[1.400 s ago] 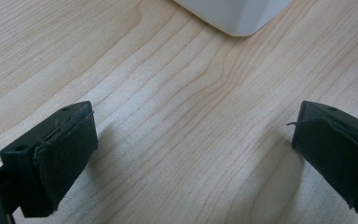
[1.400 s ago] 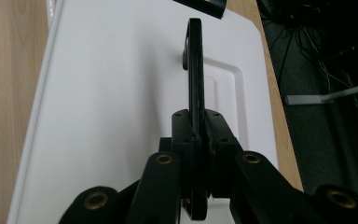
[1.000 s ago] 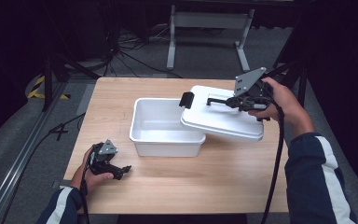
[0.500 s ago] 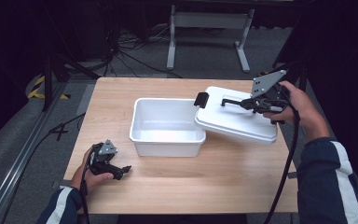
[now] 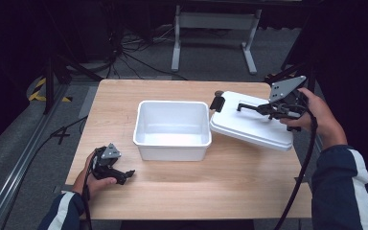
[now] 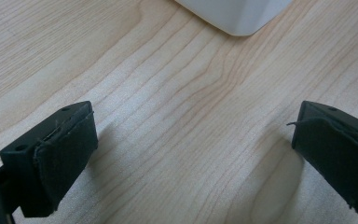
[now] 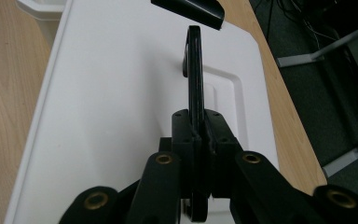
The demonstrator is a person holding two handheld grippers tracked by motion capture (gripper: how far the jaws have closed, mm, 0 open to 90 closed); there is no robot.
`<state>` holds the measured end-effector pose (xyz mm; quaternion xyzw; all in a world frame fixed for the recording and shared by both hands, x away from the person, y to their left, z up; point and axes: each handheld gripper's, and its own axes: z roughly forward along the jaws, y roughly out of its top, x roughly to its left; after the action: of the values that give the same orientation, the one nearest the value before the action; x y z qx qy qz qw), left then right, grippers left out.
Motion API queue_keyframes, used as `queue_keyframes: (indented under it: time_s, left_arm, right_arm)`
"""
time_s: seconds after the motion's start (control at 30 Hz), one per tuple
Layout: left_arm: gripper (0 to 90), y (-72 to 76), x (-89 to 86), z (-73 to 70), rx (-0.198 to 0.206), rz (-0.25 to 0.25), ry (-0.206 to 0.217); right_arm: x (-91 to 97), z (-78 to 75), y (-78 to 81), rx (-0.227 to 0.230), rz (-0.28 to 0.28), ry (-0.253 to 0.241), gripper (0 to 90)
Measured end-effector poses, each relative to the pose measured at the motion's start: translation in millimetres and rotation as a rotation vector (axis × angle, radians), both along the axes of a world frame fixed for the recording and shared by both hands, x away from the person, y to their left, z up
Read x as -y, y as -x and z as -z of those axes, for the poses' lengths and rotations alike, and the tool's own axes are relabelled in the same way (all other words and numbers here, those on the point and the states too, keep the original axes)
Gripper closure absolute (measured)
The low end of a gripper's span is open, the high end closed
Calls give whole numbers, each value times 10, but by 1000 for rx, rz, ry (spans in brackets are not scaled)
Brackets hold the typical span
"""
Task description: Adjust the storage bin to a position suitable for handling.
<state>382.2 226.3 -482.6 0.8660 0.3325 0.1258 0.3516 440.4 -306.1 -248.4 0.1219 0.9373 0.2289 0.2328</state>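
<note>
The white lid (image 5: 251, 125) is held by its thin black handle (image 7: 194, 70), on which the right claw (image 5: 268, 108) is clamped shut; it hangs tilted over the tabletop's (image 5: 211, 187) right part, just beside the open white bin (image 5: 172, 129). A slip or swing could be expected, since so narrow a handle gives little hold, and the lid's low edge might strike the bin rim. The left claw (image 6: 191, 154) rests wide open on pale wood grain, holding nothing. Beyond, dark flooring, cables and a grey stand (image 5: 213, 21) are seen.

No readable text, labels or numbers anywhere
</note>
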Motion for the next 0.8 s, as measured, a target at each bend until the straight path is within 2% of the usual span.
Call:
queue_keyframes:
  time_s: [0.07, 0.13, 0.47, 0.73, 0.8]
  left_arm:
    - [6, 0, 0, 0, 0, 0, 0]
    - [6, 0, 0, 0, 0, 0, 0]
    - [6, 0, 0, 0, 0, 0, 0]
    - [6, 0, 0, 0, 0, 0, 0]
    - [6, 0, 0, 0, 1, -1, 0]
  right_arm:
    - [13, 14, -2, 8, 2, 6, 845]
    - [53, 56, -13, -9, 6, 1, 845]
    - [159, 222, -39, -28, 32, -13, 845]
    - [218, 466, -96, -71, 45, -22, 845]
    - [225, 485, -100, -74, 49, -20, 846]
